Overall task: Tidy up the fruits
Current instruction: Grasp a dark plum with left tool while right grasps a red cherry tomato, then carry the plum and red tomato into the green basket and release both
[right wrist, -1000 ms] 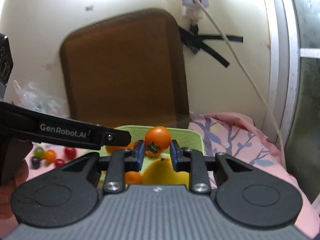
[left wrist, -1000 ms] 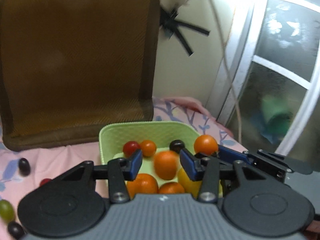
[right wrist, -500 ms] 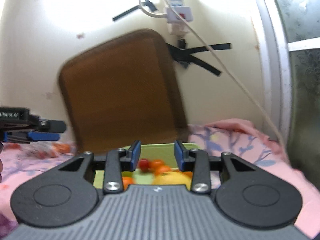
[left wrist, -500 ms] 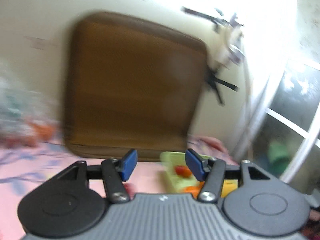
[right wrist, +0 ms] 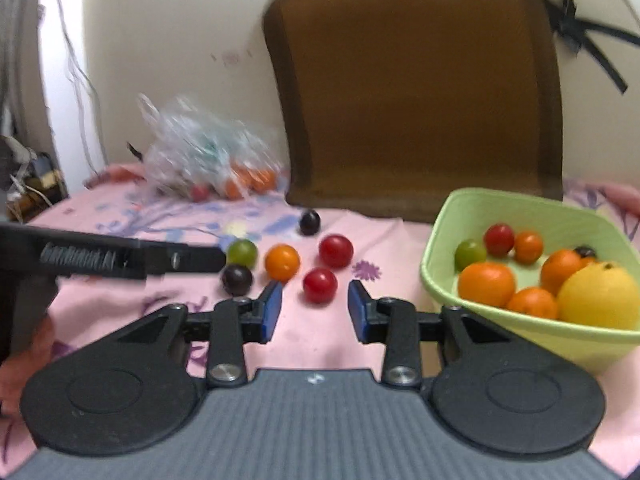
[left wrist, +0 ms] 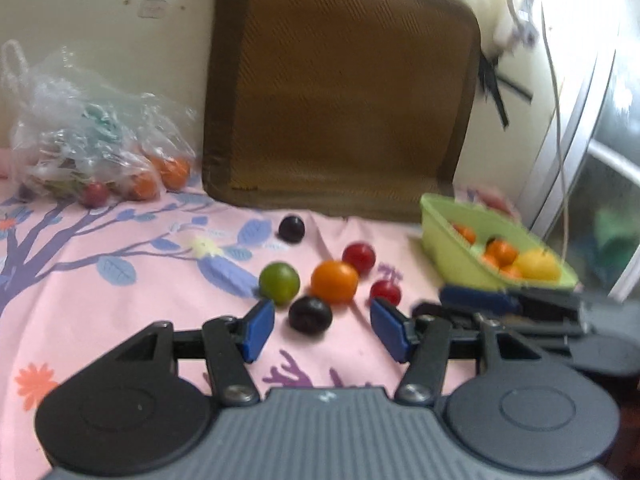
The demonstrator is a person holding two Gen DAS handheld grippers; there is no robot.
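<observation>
Fingers of both grippers, left (left wrist: 322, 330) and right (right wrist: 315, 311), spread and empty; we judge a pickup pending: close on the loose red fruit (right wrist: 319, 285), then carry to the bowl (right wrist: 520, 322).

Brown cushion (left wrist: 340, 84) leans behind pink floral cloth (left wrist: 100, 280).

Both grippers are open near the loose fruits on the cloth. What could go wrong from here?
The left gripper and right gripper aim at one tight cluster, so they may collide. Closing on the dark fruit may nudge the touching orange fruit. Round fruits could roll on the wrinkled cloth.
</observation>
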